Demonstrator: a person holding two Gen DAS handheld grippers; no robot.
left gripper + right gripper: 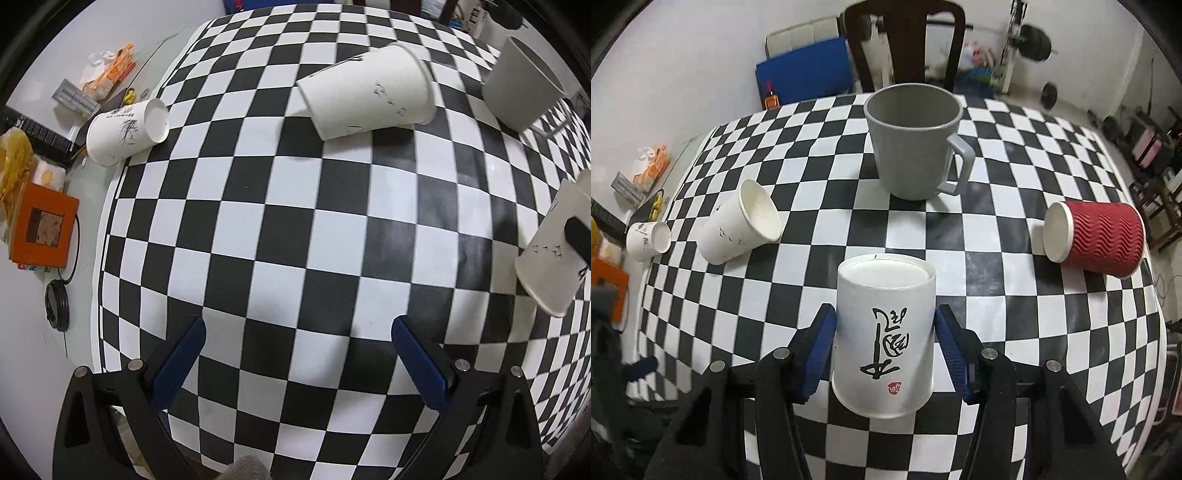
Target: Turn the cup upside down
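Pinching a white paper cup at lower centre of its own view, the right hand-held gripper has blue pads on both sides, the cup's closed base facing away. Only that view shows the red ribbed cup lying at right. Over checkered counter, the left hand-held gripper hangs spread, holding nothing.

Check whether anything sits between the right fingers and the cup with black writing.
Nothing visible does. The cup sits directly between the right gripper fingers, base end up. The grey mug and red cup stand well beyond it.
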